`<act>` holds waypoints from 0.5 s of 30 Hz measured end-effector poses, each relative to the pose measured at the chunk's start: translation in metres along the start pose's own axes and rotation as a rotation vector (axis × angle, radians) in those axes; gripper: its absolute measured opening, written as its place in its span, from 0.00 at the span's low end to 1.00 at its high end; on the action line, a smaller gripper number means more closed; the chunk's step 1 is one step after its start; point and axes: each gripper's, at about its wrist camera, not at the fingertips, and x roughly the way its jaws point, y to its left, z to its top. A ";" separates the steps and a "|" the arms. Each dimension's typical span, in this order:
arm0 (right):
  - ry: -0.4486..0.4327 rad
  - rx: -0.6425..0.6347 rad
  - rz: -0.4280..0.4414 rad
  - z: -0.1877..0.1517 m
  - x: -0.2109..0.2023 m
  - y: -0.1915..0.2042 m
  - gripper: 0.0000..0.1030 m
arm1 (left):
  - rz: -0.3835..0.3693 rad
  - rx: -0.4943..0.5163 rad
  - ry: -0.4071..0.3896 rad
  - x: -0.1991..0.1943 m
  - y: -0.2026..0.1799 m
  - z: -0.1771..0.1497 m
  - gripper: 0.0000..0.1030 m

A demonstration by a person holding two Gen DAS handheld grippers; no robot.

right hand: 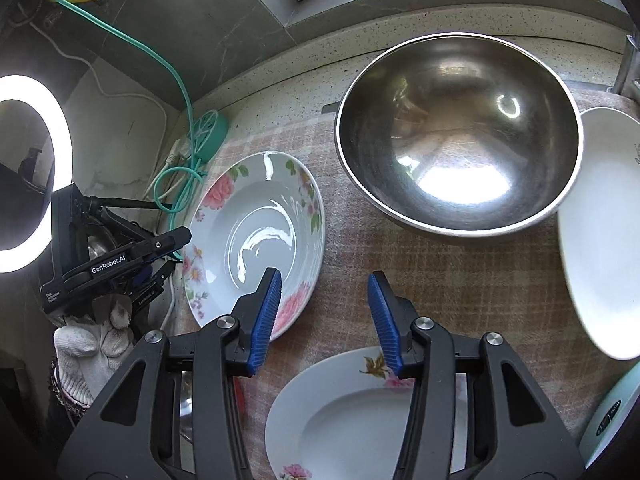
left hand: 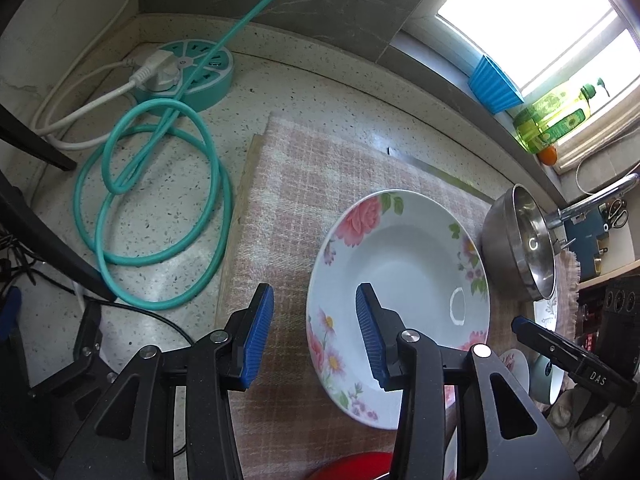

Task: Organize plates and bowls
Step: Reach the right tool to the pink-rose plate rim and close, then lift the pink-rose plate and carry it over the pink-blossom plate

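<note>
While both tools hang released above the checked cloth on the bench, nothing gripped yet: a step of choosing and approaching, by judgement. Left tool spread wide over the near rim of the rose-patterned deep plate; right tool likewise spread, between that plate and a second flowered plate below it. Steel bowl upright further back, a plain white plate touching or tucked under its right rim, cannot tell which. Next move likely calls for closing on a thin rim edge-on, slippery glaze. Cut off by frame edges: a pale green bowl, something red. Hard to judge how many dishes remain.
</note>
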 end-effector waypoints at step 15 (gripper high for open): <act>0.057 -0.024 -0.012 0.013 0.030 0.002 0.12 | -0.012 0.015 0.030 0.013 -0.003 0.000 0.16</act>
